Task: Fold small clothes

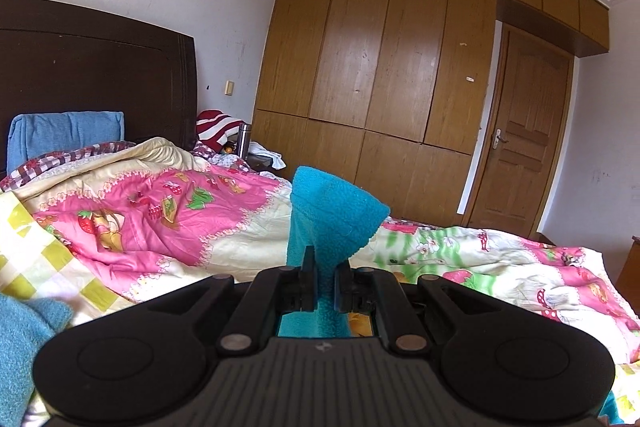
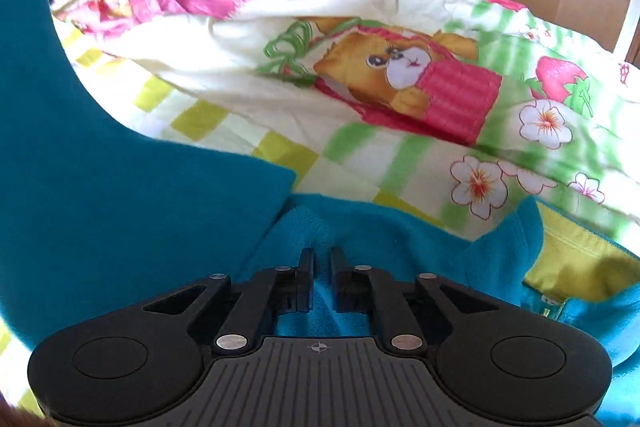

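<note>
A teal fleece garment (image 1: 332, 219) with a yellow lining (image 2: 576, 259) and a zip is held up over the bed. My left gripper (image 1: 325, 267) is shut on a fold of the fleece, which sticks up past its fingertips. More of the same garment (image 2: 100, 187) fills the left of the right wrist view and hangs as a broad teal sheet. My right gripper (image 2: 320, 259) is shut on another bunched part of the fleece, low over the quilt. The rest of the garment lies hidden below both grippers.
A rumpled quilt (image 2: 360, 75) printed with strawberries, flowers and a bear covers the bed. A dark headboard (image 1: 96, 75) and a blue pillow (image 1: 64, 135) stand at the far end. Wooden wardrobes (image 1: 380, 47) and a door (image 1: 528, 139) line the far wall. A steel flask (image 1: 244, 139) stands on a cluttered nightstand.
</note>
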The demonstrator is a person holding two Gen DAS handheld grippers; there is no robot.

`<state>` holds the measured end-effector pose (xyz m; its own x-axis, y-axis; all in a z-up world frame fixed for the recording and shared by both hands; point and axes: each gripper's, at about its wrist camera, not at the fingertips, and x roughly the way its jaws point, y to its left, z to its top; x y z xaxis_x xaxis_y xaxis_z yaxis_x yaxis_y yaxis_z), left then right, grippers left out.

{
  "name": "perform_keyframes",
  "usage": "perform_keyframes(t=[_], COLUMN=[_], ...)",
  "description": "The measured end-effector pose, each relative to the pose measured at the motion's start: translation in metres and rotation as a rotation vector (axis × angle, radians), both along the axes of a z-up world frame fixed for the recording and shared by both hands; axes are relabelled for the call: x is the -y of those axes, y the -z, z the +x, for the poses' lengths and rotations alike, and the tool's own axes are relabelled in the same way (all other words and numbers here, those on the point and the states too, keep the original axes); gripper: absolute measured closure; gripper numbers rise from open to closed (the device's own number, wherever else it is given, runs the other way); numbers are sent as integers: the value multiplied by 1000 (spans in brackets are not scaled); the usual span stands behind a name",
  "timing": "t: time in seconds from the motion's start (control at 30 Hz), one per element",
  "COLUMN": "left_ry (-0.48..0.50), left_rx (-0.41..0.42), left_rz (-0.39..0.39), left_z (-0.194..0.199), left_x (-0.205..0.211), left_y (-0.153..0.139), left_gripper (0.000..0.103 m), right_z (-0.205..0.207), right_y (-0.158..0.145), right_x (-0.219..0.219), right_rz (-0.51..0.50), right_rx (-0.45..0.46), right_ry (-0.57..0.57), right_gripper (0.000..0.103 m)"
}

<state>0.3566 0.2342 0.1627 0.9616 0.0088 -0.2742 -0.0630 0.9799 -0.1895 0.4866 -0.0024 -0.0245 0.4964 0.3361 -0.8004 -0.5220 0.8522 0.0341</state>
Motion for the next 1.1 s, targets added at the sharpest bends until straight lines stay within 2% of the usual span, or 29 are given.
perform_keyframes(t=[0.07, 0.13, 0.17, 0.23, 0.3, 0.37, 0.5, 0.6, 0.67, 0.73, 0.8, 0.87, 0.97, 1.03, 1.07, 1.1], left_ry=[24, 36, 38, 38, 35, 37, 73, 133, 184, 242, 309, 387, 555, 692, 734, 772], left_rx=[2, 4, 5, 8, 16, 30, 57, 71, 68, 51, 26, -6, -97, -183, -210, -239], left_rz=[13, 18, 15, 2, -15, -23, -13, 22, 11, -4, -15, -35, -77, -71, -48, 11], left_z=[0, 0, 1, 3, 5, 5, 4, 4, 8, 14, 21, 27, 36, 40, 39, 36], left_x=[7, 12, 13, 14, 16, 20, 35, 54, 70, 91, 118, 148, 211, 262, 283, 312], left_y=[0, 0, 0, -2, -6, -13, -29, -39, -42, -38, -29, -16, 14, 41, 52, 66], left_gripper=[80, 80, 80, 80, 80, 80, 80, 80, 80, 80, 80, 80, 80, 80, 78, 72], right_z=[-8, -26, -38, -60, -72, -70, -53, -57, -62, -72, -87, -105, -143, -166, -178, -188], right_y=[-4, -21, -29, -38, -31, -14, 16, 14, 7, -5, -16, -25, -38, -42, -44, -43], right_x=[9, 25, 32, 41, 37, 24, 2, -4, 6, 25, 60, 103, 183, 230, 257, 276], right_rz=[17, 58, 67, 89, 73, 48, 182, 234, 291, 297, 322, 339, 279, 239, 214, 195], right_rx=[41, 129, 167, 199, 173, 136, -42, -69, -90, -54, -43, -37, 20, 51, 69, 87], right_ry=[56, 107, 113, 69, -7, -25, -2, -21, -14, 24, 118, 208, 404, 541, 611, 655], right_gripper=[88, 86, 81, 80, 80, 80, 77, 77, 78, 78, 78, 78, 75, 73, 72, 72])
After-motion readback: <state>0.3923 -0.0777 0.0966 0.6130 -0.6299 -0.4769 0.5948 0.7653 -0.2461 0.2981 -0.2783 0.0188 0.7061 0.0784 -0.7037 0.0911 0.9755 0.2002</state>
